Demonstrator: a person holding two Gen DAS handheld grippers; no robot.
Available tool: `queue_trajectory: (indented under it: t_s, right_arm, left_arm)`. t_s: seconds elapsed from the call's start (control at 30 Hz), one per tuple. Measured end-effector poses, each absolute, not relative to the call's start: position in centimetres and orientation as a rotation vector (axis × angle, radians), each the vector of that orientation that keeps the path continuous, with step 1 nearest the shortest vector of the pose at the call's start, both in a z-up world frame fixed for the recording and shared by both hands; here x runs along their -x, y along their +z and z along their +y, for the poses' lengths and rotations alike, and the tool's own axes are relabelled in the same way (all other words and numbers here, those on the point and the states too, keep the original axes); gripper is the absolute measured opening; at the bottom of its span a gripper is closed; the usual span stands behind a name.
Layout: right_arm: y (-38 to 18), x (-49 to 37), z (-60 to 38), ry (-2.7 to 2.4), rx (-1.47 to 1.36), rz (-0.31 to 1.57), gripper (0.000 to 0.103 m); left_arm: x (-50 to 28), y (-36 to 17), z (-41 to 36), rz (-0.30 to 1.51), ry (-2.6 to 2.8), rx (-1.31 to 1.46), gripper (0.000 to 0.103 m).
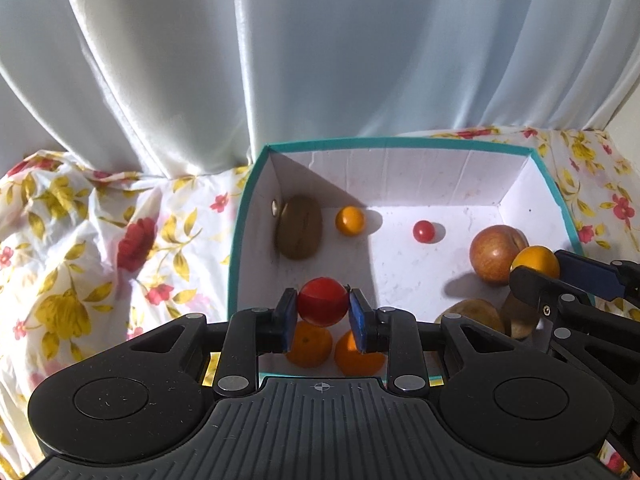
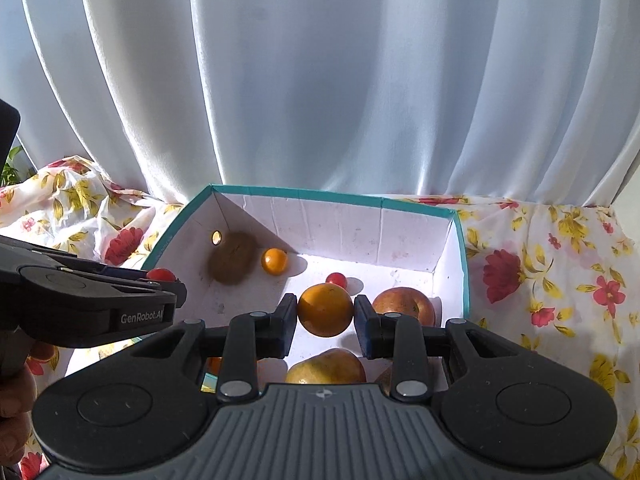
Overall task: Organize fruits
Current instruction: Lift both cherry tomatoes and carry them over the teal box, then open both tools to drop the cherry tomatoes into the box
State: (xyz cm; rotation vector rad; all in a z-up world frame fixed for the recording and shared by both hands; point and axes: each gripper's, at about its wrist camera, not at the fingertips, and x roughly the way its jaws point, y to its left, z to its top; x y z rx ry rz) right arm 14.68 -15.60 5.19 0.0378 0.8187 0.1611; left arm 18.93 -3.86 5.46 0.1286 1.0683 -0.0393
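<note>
My left gripper (image 1: 322, 309) pinches a red tomato (image 1: 322, 307) over the near-left part of the box (image 1: 400, 142); my right gripper (image 2: 325, 312) pinches a round orange fruit (image 2: 325, 310) over its near-right part. Only the left view shows two oranges (image 1: 310, 346) at the near wall. The kiwi (image 1: 300, 233) lies in the far-left corner, long axis toward the far wall.

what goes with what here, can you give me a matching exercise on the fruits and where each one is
Things:
1. red tomato
2. orange fruit
3. kiwi
4. apple

Places:
A. lying by the right wall of the box
B. between the left gripper's fingers
C. in the far left corner of the box
D. between the right gripper's fingers

Pairs: 1-B, 2-D, 3-C, 4-A
</note>
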Motion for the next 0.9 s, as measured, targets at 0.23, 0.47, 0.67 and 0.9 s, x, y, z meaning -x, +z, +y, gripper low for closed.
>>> queue_trajectory:
  t_s: [0.23, 0.47, 0.67, 0.9]
  right_arm:
    - [3.3, -15.9, -15.2, 0.172, -0.026, 0.877, 0.03]
    - [3.1, -16.0, -15.4, 0.129, -0.041, 0.881, 0.076]
    - [3.5, -15.2, -15.7, 0.07, -0.029, 0.886, 0.097]
    - [3.7, -13.7, -15.8, 0.005, -0.023, 0.901, 0.103]
  left_arm:
    - [-19.8, 3.6, -4.0, 1.107, -0.028, -0.151, 0.035]
    - [-19.6, 3.1, -3.9, 1.102, 0.005, -0.178, 0.068]
    - [-18.9, 3.4, -3.8, 1.071, 0.041, -0.212, 0.082]
    - [-17.3, 3.8, -3.9, 1.052, 0.036, -0.237, 0.085]
